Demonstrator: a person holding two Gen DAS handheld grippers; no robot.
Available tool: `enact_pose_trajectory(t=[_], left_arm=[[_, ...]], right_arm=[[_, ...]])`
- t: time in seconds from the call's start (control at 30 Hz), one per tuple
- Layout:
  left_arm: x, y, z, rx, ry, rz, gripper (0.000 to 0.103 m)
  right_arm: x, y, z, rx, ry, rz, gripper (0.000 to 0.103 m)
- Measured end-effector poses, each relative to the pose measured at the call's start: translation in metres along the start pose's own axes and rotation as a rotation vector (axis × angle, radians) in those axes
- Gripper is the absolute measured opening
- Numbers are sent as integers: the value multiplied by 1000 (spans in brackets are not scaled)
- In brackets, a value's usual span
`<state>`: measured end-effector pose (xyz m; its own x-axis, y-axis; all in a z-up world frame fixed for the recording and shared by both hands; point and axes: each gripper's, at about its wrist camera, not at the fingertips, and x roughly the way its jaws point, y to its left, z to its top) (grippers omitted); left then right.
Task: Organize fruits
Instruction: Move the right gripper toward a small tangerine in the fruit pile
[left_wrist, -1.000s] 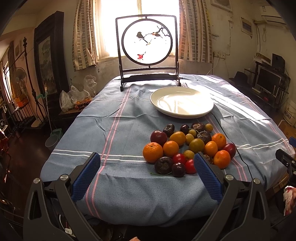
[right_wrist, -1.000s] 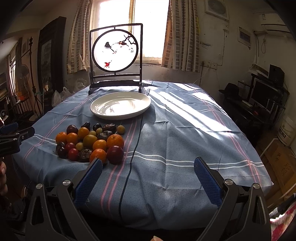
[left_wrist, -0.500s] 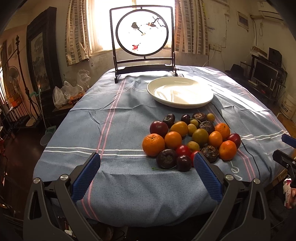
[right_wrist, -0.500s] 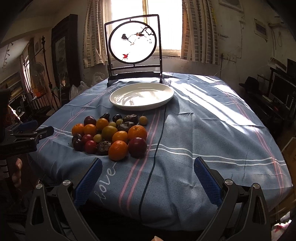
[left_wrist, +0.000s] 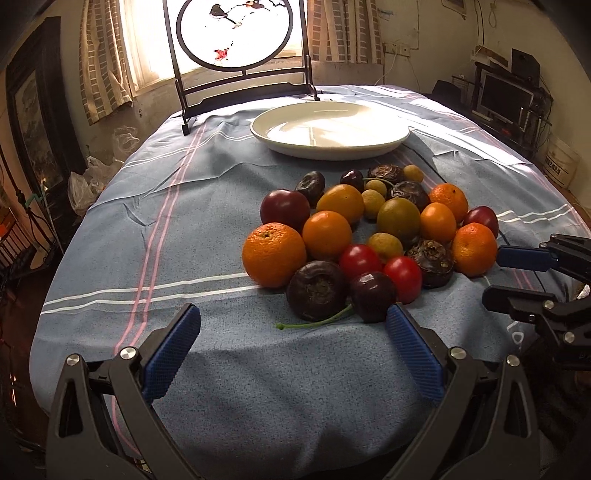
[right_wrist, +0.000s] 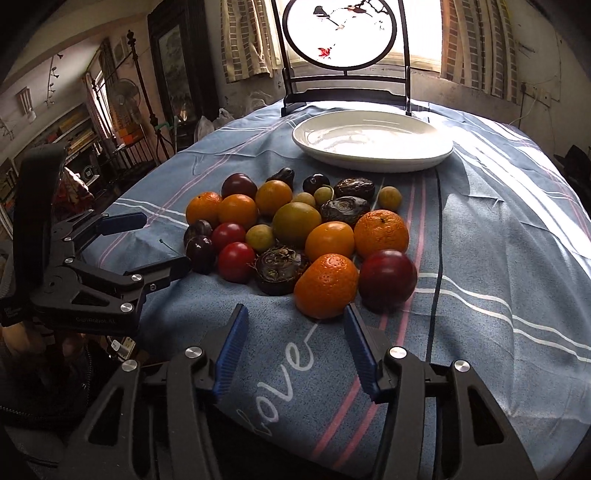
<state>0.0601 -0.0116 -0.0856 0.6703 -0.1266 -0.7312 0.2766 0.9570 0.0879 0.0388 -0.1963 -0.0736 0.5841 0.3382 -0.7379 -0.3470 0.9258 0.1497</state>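
A heap of fruit (left_wrist: 369, 229) lies on the blue striped tablecloth: oranges, red plums, dark wrinkled fruits, small yellow-green ones. It also shows in the right wrist view (right_wrist: 299, 229). An empty white plate (left_wrist: 328, 129) stands behind it, also seen in the right wrist view (right_wrist: 373, 140). My left gripper (left_wrist: 293, 350) is open and empty, just short of a dark cherry (left_wrist: 373, 295). My right gripper (right_wrist: 293, 347) is open and empty, narrower, right before an orange (right_wrist: 325, 286). Each gripper shows in the other's view: the right (left_wrist: 524, 277), the left (right_wrist: 144, 243).
A round painted screen on a dark stand (left_wrist: 240, 40) stands at the table's far edge. A black cable (right_wrist: 437, 236) runs across the cloth right of the fruit. Furniture and a monitor (left_wrist: 506, 96) stand at the room's right side.
Both grippers have moved forward, close to the fruit heap. The right gripper's jaws have narrowed; the left jaws stay wide.
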Motion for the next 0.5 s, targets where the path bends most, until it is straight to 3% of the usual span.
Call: enact_pose_trajectory(t=[0.4, 0.5], left_arm=[[-11, -23, -1, 68, -57, -27, 98], [-2, -26, -2, 70, -31, -37, 99]], right_arm=[[16, -10, 4, 44, 12, -33, 53], [10, -14, 3, 63, -24, -48, 35]])
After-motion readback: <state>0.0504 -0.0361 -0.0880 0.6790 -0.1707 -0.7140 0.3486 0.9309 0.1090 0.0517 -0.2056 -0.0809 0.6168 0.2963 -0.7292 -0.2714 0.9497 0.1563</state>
